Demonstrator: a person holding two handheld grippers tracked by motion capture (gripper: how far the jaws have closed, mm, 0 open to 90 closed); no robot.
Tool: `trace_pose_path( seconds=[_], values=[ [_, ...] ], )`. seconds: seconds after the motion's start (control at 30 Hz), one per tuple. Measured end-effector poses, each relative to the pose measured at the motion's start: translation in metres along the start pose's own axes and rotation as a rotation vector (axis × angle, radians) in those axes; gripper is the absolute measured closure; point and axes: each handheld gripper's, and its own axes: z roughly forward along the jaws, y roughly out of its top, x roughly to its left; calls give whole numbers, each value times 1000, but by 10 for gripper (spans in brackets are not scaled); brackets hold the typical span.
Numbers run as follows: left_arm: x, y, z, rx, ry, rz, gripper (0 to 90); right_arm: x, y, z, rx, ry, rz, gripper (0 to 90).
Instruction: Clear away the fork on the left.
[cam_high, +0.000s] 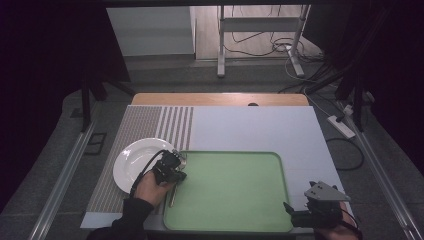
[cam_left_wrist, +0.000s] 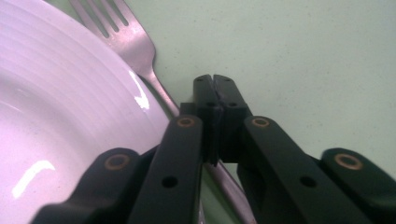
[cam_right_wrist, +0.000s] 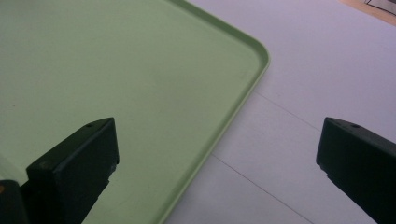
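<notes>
Fork (cam_left_wrist: 135, 46) lying betw. white plate (cam_left_wrist: 60, 107) & green tray (cam_high: 230, 190), handle under left gripper (cam_left_wrist: 215, 86) (jaws pressed together, nothing clearly gripped); right gripper (cam_right_wrist: 217, 149) wide open, empty.

The left gripper (cam_high: 172, 162) sits near the left edge of the table, borne by the left hand (cam_high: 150, 189), whose dark sleeve (cam_high: 131, 219) enters from the near edge; in the left gripper view its 2 black jaws stand pressed together at the tips, pointing low along the surface; the right gripper (cam_high: 300, 212) rests at the table's near right corner, grey plate on top, held by the right hand (cam_high: 334, 231); its 2 jaws stand wide apart.
</notes>
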Motion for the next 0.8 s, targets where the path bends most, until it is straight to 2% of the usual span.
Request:
trace_pose_path(
  seconds=[0.03,0.13,0.2,0.27,0.3,0.37,0.4,0.43,0.47,0.5,0.53,0.57,0.6,0.63,0.67,0.7,0.8],
  values=[
    [0,0,0,0,0,0,841,0,0,0,0,0,0,0],
    [-4,1,-6,-41,-22,26,799,0,0,0,0,0,1,0],
    [-9,1,-12,-94,-36,54,722,0,0,0,-1,0,1,0],
    [-10,1,-14,-111,-33,58,705,0,0,0,-1,0,1,0],
    [-10,0,-16,-134,-43,53,616,0,0,0,0,0,0,0],
    [-9,0,-18,-147,-48,55,590,0,0,0,0,0,0,0],
    [-9,-1,-19,-163,-46,57,473,0,0,0,0,-1,0,0],
    [-8,-1,-20,-174,-41,55,430,0,0,0,0,-1,0,0],
    [-6,-2,-20,-186,-42,58,430,0,0,0,0,-1,0,0],
    [-4,-3,-21,-199,-48,57,377,0,0,0,0,-1,0,0],
    [-4,-4,-21,-205,-45,52,270,0,0,0,0,0,0,0],
    [-2,-5,-21,-208,-40,49,270,0,0,0,0,0,0,0],
    [-1,-5,-21,-213,-34,42,132,0,0,0,0,0,1,0],
    [-1,-6,-22,-216,-23,37,132,0,0,0,0,0,1,0],
    [-1,-8,-23,-206,-16,51,66,0,0,0,0,0,0,0],
    [-1,-8,-23,-206,-16,51,40,0,0,0,0,0,0,0],
    [0,-14,-29,-215,-16,56,0,0,0,0,-1,1,1,0]
  ],
)
